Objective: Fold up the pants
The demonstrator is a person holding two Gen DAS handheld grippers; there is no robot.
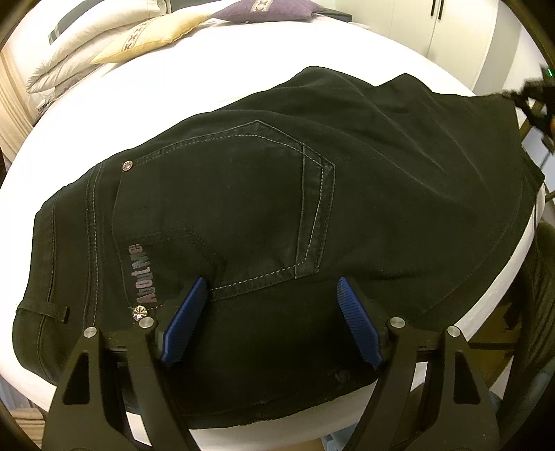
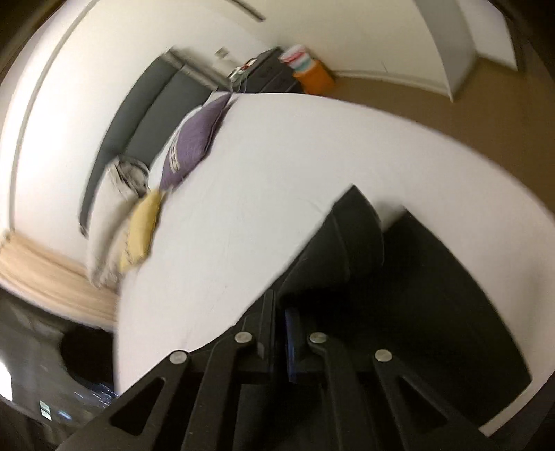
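Below, black pants on white bed, left tool spread above.

White bed, pillows stacked at its head with yellow cushion and purple cushion. Grey headboard, white walls, brown floor, white wardrobe.

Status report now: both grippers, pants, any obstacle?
Left gripper open over pants. Right gripper shut, apparently on pants fabric. Pillows far off.
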